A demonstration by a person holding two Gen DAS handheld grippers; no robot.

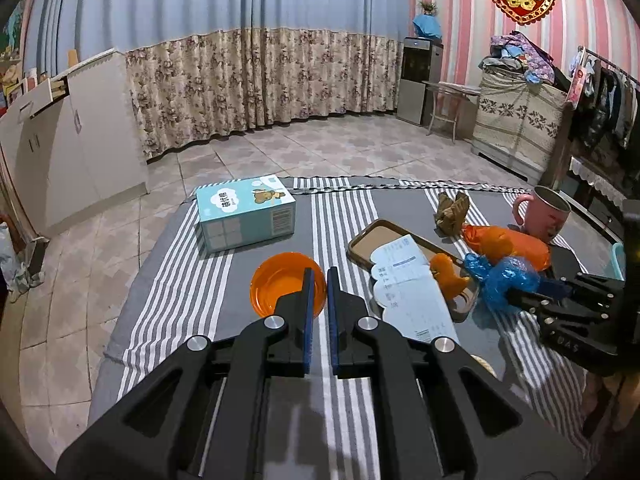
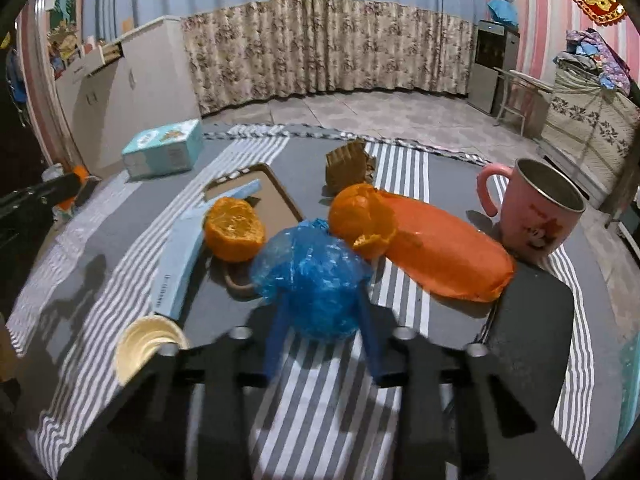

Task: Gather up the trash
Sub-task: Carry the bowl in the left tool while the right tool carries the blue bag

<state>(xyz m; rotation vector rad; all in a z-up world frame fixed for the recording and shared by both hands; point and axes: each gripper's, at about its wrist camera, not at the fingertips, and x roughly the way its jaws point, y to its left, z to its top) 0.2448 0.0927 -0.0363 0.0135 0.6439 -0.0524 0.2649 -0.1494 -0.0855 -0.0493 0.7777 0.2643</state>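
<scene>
Left wrist view, left gripper (image 1: 318, 276): We see its two blue fingers nearly together, with only a thin gap and nothing between them. It hangs over the near part of the striped table cloth (image 1: 340, 208).
Left wrist view, orange bowl (image 1: 286, 282): It sits just past the left finger, near the middle of the table.
Left wrist view, tissue box (image 1: 246, 212): It sits by the far left corner of the table.
Left wrist view, right gripper (image 1: 516, 294): It comes in from the right edge, and its fingers press on the blue plastic wad (image 1: 506, 282).
Left wrist view, paper slip (image 1: 404, 280): It lies across the near end of the wooden tray (image 1: 376, 240).
Right wrist view, right gripper (image 2: 322, 312): Its fingers stand wide apart with the blue plastic wad (image 2: 310, 276) squeezed between them.
Right wrist view, orange peels: One peel (image 2: 234, 234) lies on the near end of the tray, left of the wad. Another peel (image 2: 362, 220) touches the orange bag (image 2: 444, 254), which lies toward the right side.
Right wrist view, pink mug (image 2: 538, 208): It stands upright by the right edge of the table.
Right wrist view, paper cup (image 2: 146, 346): It lies on its side near the near left corner.
Right wrist view, brown paper scrap (image 2: 348, 166): It sits near the far edge.
</scene>
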